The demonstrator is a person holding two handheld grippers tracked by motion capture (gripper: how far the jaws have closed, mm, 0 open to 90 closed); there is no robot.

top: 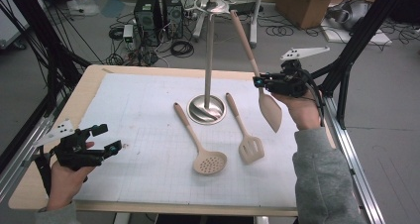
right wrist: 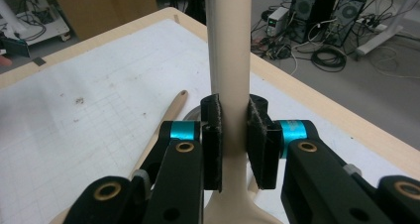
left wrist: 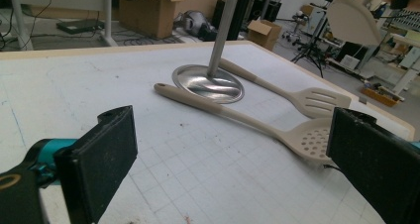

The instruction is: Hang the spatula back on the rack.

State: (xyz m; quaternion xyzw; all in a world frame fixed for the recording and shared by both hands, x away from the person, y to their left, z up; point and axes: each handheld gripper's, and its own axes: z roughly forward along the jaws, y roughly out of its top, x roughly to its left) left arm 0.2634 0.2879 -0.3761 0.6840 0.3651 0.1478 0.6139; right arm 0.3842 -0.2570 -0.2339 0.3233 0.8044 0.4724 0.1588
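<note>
Right of centre in the high view, the right tool (top: 261,81) grips a beige spatula (top: 270,110) by its handle — jaws pressed on it, blade hanging above the surface (top: 148,110) near its right edge. At lower left, the left tool (top: 106,137) rests wide open and empty, with bare mat around it. Beside the metal stand (top: 207,109) lie a slotted turner (top: 250,147) and a skimmer (top: 209,162).

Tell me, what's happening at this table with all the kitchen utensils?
A person holds a gripping tool in each hand. The right tool is clamped on the handle of a beige spatula, held in the air beside the metal stand. The left tool is open near the table's corner. A skimmer and a slotted turner lie by the stand's base.
</note>
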